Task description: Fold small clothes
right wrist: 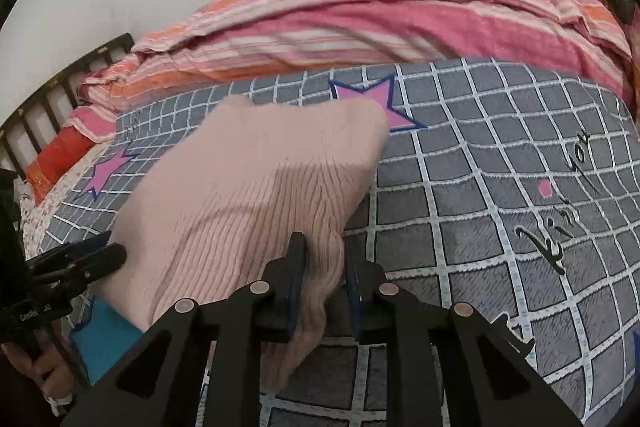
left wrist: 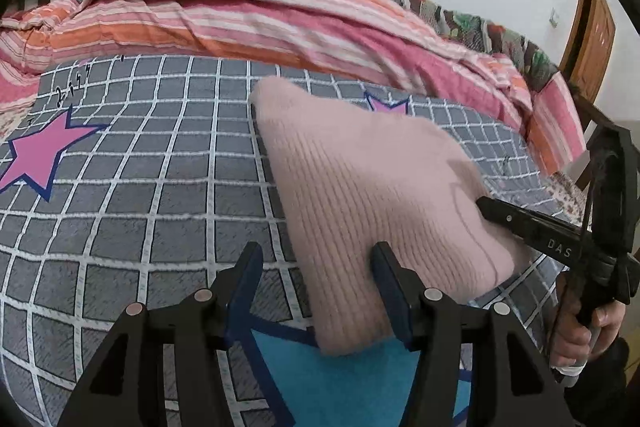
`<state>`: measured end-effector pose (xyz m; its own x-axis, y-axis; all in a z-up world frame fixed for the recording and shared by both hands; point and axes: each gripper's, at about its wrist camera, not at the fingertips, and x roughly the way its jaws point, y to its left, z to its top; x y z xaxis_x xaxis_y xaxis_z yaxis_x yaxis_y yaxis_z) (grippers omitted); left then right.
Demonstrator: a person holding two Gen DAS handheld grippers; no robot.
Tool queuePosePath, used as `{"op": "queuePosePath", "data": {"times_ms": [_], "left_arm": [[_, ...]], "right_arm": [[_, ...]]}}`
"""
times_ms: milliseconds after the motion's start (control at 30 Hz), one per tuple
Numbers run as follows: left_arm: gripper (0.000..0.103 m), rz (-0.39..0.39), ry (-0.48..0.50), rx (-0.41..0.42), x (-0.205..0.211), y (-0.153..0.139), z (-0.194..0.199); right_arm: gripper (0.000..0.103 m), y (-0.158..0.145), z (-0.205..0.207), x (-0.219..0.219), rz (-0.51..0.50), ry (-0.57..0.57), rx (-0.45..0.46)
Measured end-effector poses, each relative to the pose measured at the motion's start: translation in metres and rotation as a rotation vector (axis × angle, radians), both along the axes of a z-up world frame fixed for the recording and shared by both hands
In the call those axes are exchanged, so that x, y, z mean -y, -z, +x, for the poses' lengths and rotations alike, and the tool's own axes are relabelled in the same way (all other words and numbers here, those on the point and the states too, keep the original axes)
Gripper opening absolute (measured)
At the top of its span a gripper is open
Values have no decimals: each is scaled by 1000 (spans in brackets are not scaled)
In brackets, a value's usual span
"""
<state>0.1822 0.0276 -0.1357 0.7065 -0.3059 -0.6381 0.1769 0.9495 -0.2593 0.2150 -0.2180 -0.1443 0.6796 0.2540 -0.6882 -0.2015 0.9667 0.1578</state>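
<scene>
Landmark for all positions: one pink ribbed knit garment [left wrist: 372,195], lying on the bed and partly lifted at its near edge.

Nearest, right gripper [right wrist: 325,267]: its two jaws stand narrowly apart and pinch a bunched fold at the garment's near right edge; fabric fills the gap and hangs down below the fingers [right wrist: 297,267]. From the left wrist view this gripper reaches in over the garment's right side.

Left gripper [left wrist: 316,267]: jaws about half open. The near left corner of the garment lies between them and touches the right-hand finger [left wrist: 390,283]; the other finger stands clear of the cloth, over the sheet. No grip observed.

One hand [left wrist: 588,331] is visible on the right gripper's handle, to the right of the garment; one hand [right wrist: 44,367] on the left gripper's handle, to its left.

Under the garment: one grey bed sheet [left wrist: 160,187] with a white grid. One blue patch [left wrist: 352,379] shows at the garment's near edge. Pink stars [right wrist: 372,99] counted: three in all, one partly covered by the garment's far end, two to its left.

Beyond the garment: one pink-and-orange striped quilt [left wrist: 248,15], heaped along the far side, and one patterned blanket [left wrist: 440,11] behind it.

Farthest right: one wooden door [left wrist: 592,27].
</scene>
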Motion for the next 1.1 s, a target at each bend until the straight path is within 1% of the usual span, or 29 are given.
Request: {"op": "queuePosePath", "data": {"times_ms": [133, 167, 200, 267, 367, 433, 500, 567, 700, 767, 900, 1000, 1100], "left_arm": [[56, -29, -7, 17, -3, -7, 14], [57, -40, -6, 17, -3, -9, 20], [57, -48, -13, 16, -4, -11, 29], [57, -29, -48, 4, -4, -15, 46], [57, -8, -72, -37, -3, -14, 71], [57, 12, -65, -58, 0, -6, 81], [58, 25, -49, -41, 3, -2, 81], [58, 39, -49, -40, 5, -4, 85], [58, 73, -70, -50, 8, -10, 105], [58, 94, -82, -53, 9, -11, 116], [58, 143, -93, -52, 12, -4, 125], [58, 121, -88, -53, 10, 0, 125], [58, 122, -92, -50, 9, 0, 125]], "right_arm": [[22, -19, 5, 2, 18, 4, 53], [25, -23, 9, 1, 12, 10, 60], [26, -25, 15, 0, 2, 10, 60], [26, -27, 28, -3, -14, 12, 54], [26, -23, 43, -8, -49, 1, 43], [26, -11, 50, -11, -112, 9, 27], [25, 2, 54, -10, -146, 23, -2], [25, -1, 58, -5, -117, 16, -17], [26, -16, 72, -5, -106, 8, 6], [27, -16, 81, -7, -91, -2, 0], [29, -1, 91, -10, -97, 1, 2], [29, 10, 99, -6, -81, 33, -27], [32, 12, 100, -1, -62, 51, -33]]}}
